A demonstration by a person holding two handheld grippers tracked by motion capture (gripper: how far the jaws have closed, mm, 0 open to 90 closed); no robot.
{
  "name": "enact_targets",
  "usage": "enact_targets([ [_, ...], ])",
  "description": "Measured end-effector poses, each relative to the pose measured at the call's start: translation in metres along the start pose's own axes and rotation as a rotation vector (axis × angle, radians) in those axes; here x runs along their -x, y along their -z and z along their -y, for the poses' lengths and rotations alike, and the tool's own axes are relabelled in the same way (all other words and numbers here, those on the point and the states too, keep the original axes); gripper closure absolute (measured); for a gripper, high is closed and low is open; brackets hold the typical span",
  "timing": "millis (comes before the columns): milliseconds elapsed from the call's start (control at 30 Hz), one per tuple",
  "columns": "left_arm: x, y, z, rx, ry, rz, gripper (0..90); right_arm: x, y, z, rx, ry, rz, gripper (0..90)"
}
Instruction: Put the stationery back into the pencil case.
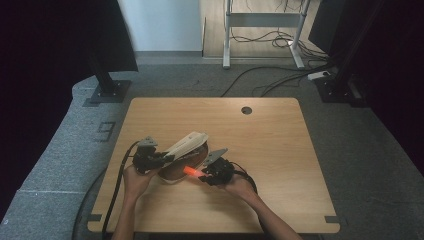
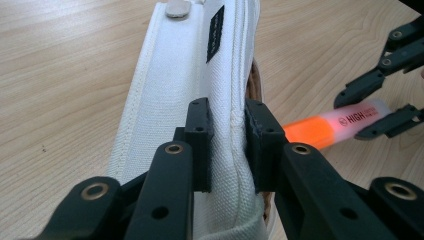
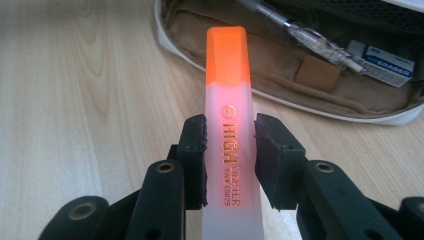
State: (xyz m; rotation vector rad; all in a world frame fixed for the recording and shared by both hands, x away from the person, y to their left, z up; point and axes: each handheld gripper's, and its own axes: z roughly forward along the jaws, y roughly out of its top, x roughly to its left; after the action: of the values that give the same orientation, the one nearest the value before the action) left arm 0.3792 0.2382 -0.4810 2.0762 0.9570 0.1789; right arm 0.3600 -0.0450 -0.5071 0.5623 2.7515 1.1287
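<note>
a person at a wooden table [image 1: 280, 150] works with a hand-held gripper in each hand. the left gripper [image 2: 227, 145] is clenched on the white canvas lid [image 2: 200, 75] of a pencil case [image 3: 320, 100], the fabric edge pinched between its two black pads and the lid running straight ahead of the jaws, lifted up off the case. in the high view the left gripper [image 1: 165, 159] holds that lid [image 1: 187, 144] raised at a slant over the open brown case [image 1: 182, 169].

the right gripper [image 3: 230, 155] is grasping an orange highlighter [image 3: 228, 125], its frosted barrel squeezed between the pads and its orange cap pointing forward beyond the jaw tips, toward the open case just ahead. inside the case lie a clear pen [image 3: 310, 37] and a white eraser [image 3: 385, 60], ahead and to the right of the jaws. from the left gripper's camera, the highlighter [image 2: 330, 122] shows to the right of its jaws, beside the lid, held by the right gripper [image 2: 372, 112].
</note>
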Motion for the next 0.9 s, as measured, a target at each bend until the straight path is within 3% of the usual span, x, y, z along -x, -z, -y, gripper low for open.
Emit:
enact_targets([
  [900, 0.001, 0.002, -0.001, 0.009, -0.002, -0.004, 74.8, 0.022, -0.022, -0.023, -0.031, -0.010, 0.041, 65.1],
])
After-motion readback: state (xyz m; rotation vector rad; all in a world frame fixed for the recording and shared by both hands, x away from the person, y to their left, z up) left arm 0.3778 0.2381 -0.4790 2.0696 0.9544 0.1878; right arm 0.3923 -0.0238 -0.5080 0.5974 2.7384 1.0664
